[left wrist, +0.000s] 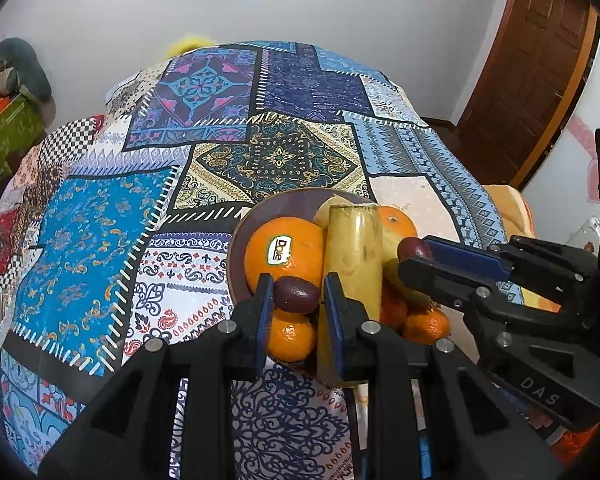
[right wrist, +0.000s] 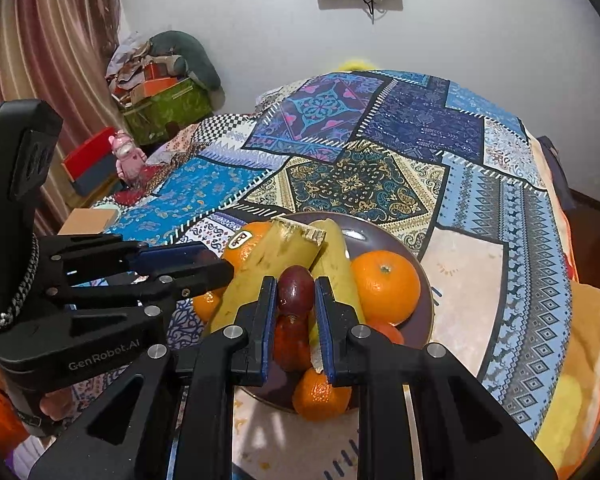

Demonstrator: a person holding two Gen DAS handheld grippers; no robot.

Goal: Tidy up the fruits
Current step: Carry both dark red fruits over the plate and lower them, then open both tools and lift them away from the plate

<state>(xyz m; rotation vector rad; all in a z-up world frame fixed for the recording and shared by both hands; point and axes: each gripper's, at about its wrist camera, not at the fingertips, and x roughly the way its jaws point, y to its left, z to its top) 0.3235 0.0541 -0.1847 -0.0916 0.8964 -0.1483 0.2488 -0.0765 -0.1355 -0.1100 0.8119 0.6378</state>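
Note:
A dark round plate on the patchwork cloth holds a Dole-stickered orange, bananas, more oranges and small mandarins. My left gripper is shut on a dark red grape above the plate's near side; it also shows in the right wrist view. My right gripper is shut on another dark red grape over the bananas; it shows in the left wrist view.
The patchwork cloth covers a bed-like surface around the plate. A pink figurine, boxes and a green box stand at the far left. A wooden door is at the right.

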